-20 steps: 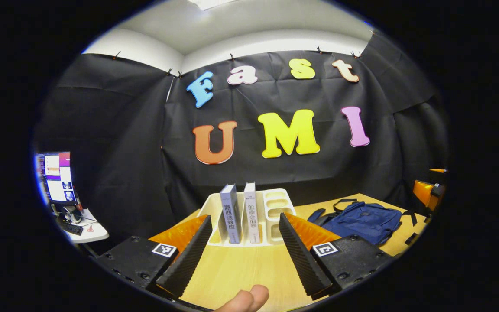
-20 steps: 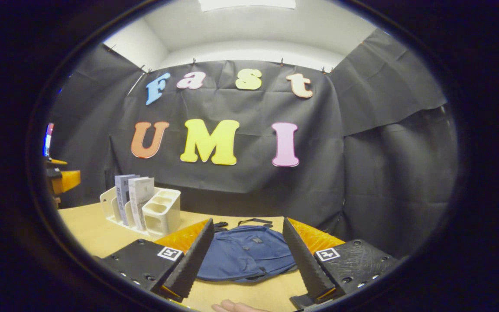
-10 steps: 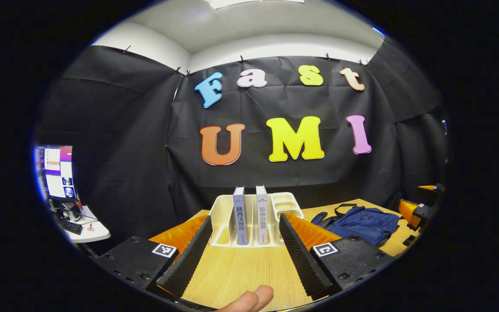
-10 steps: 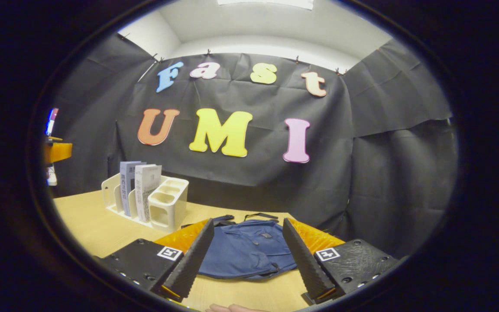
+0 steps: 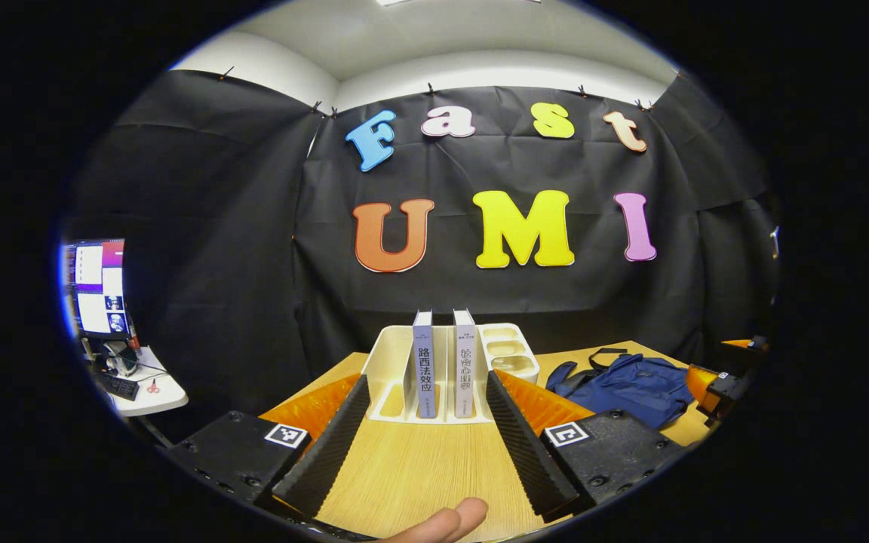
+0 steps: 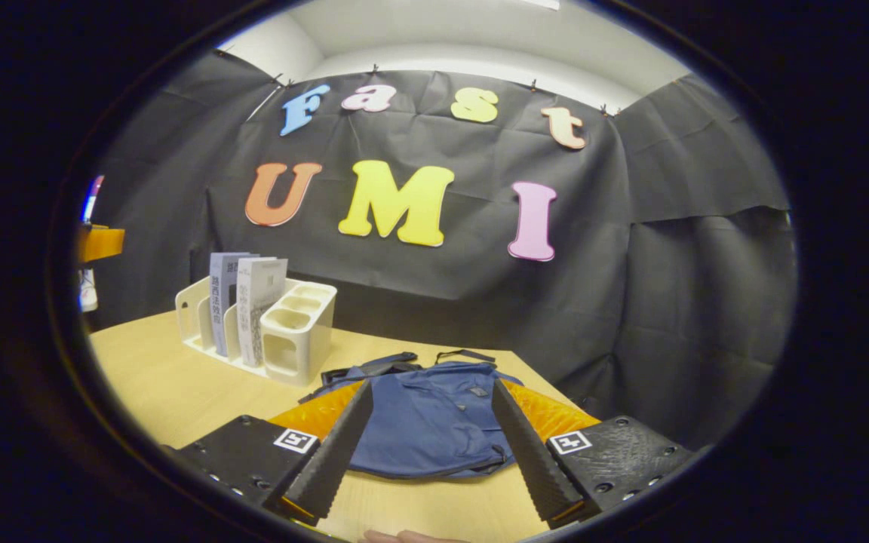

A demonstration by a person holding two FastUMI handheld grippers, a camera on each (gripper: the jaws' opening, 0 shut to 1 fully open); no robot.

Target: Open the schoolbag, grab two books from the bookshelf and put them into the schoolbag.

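Both tongs spread wide, left tongs [image 5: 425,437] lined up on two books [image 5: 443,369] dead ahead, right tongs [image 6: 430,445] just short of zipped schoolbag [image 6: 434,422] — could easily drag floppy bag across worktop [image 6: 163,385] mid-unzip.

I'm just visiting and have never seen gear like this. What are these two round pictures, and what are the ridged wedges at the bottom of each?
There is no robot here: a person holds a hand-held gripper in each hand, and each carries a camera that looks out along its own two fingers. The wedges are those fingers. The left hand-held gripper is open and faces a white bookshelf with two books standing in it, a grey book and a pale book. The right hand-held gripper is open too, above a blue schoolbag lying flat on the wooden table. Neither holds anything.
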